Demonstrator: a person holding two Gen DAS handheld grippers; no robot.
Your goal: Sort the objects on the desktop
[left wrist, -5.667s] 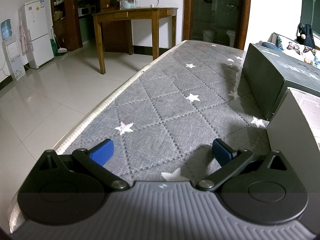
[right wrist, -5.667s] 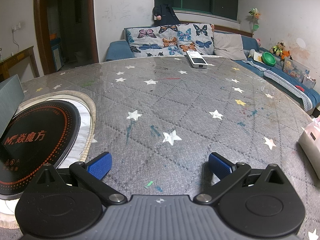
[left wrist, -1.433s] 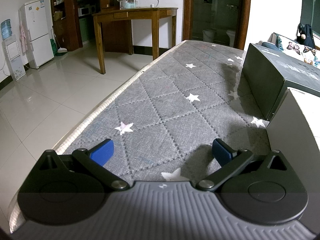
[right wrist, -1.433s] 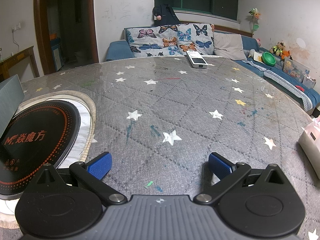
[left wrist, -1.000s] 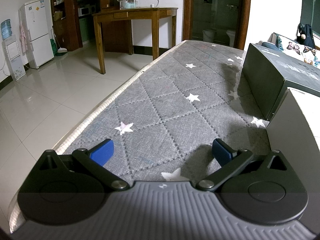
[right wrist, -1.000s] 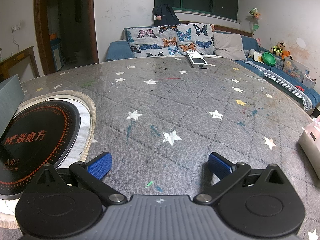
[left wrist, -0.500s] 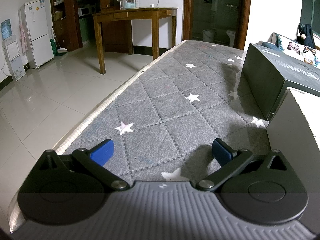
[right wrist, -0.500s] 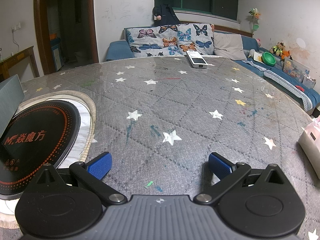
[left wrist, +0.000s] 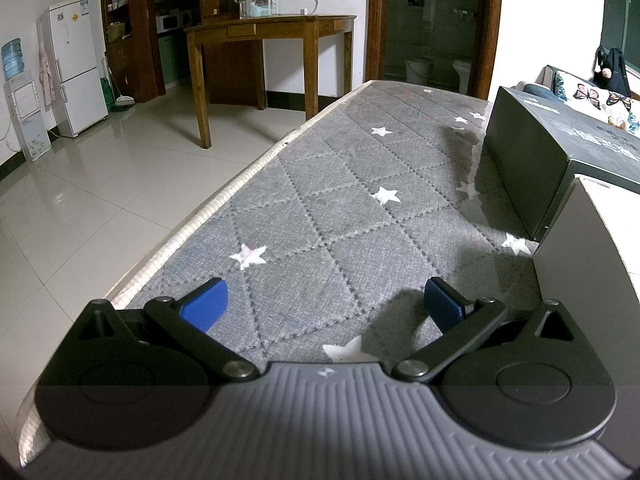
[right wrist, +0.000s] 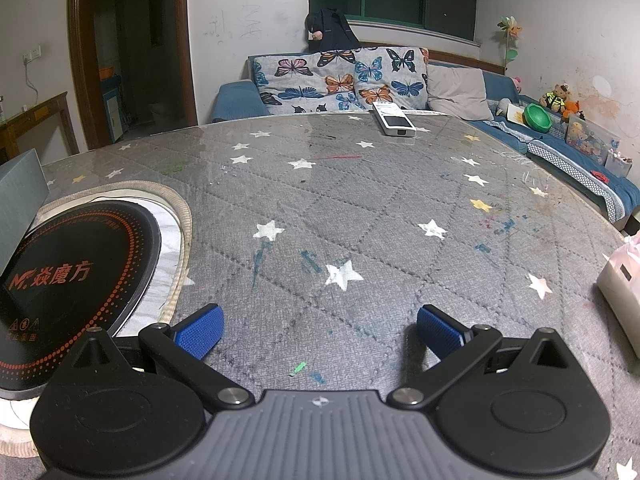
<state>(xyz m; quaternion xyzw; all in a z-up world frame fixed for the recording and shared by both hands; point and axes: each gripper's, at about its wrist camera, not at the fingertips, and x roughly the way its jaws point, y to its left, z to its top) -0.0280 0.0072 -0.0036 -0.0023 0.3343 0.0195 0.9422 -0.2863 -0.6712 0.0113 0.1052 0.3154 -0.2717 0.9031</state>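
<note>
Nothing's moved: both the left hand-held gripper (left wrist: 322, 306) and right hand-held gripper (right wrist: 320, 330) rest released on the surface (right wrist: 360, 208); next, reach for that remote (right wrist: 394, 119).

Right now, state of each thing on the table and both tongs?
Left tongs: open, empty.
Right tongs: open, empty.
Dark green cardboard box: closed, resting on the table.
Black round induction cooktop: set in the table's round recess, display dark.
White remote control: lying flat at the far edge.
Pale pink box: at the right edge, cropped.

left gripper (left wrist: 322, 304) | right gripper (right wrist: 320, 330) | black linkage arms | blue pads | ribbed grey housing
</note>
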